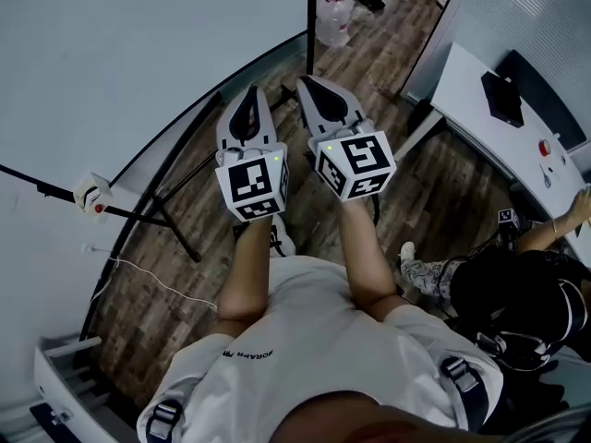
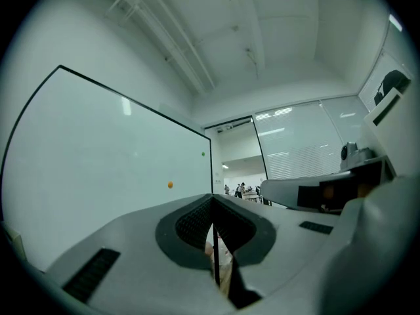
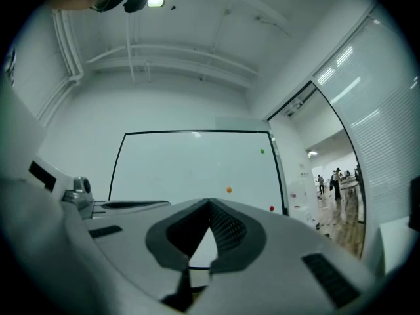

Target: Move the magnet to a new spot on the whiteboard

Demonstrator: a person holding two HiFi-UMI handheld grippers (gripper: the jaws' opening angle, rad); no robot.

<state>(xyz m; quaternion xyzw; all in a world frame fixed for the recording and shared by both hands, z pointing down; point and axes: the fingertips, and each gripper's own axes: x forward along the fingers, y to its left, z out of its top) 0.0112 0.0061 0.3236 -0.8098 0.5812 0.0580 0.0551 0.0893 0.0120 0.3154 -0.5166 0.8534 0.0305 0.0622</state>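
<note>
You hold both hand-held grippers side by side at chest height, pointing them toward the whiteboard (image 1: 138, 44). The left hand-held gripper (image 1: 251, 92) has its jaws together with nothing between them; in the left gripper view the tips meet in a thin line. The right hand-held gripper (image 1: 307, 81) is also closed and empty, its tips touching in the right gripper view. Neither gripper touches the board; both are well apart from it.

Three small round magnets sit on the whiteboard, all toward its right edge. The green magnet (image 3: 262, 151) is highest. The orange magnet (image 3: 228, 189) is lower and further left. The red magnet (image 3: 271, 208) is lowest, close to the black frame at the right. You cannot tell which of the three is the one to move. The left gripper view shows only the green and orange ones.

The whiteboard stands on a black stand (image 1: 175, 220) over a wood-plank floor (image 1: 406, 183). To your right a white counter (image 1: 462, 81) carries a black device (image 1: 503, 98), and a seated person (image 1: 517, 284) reaches toward it.
</note>
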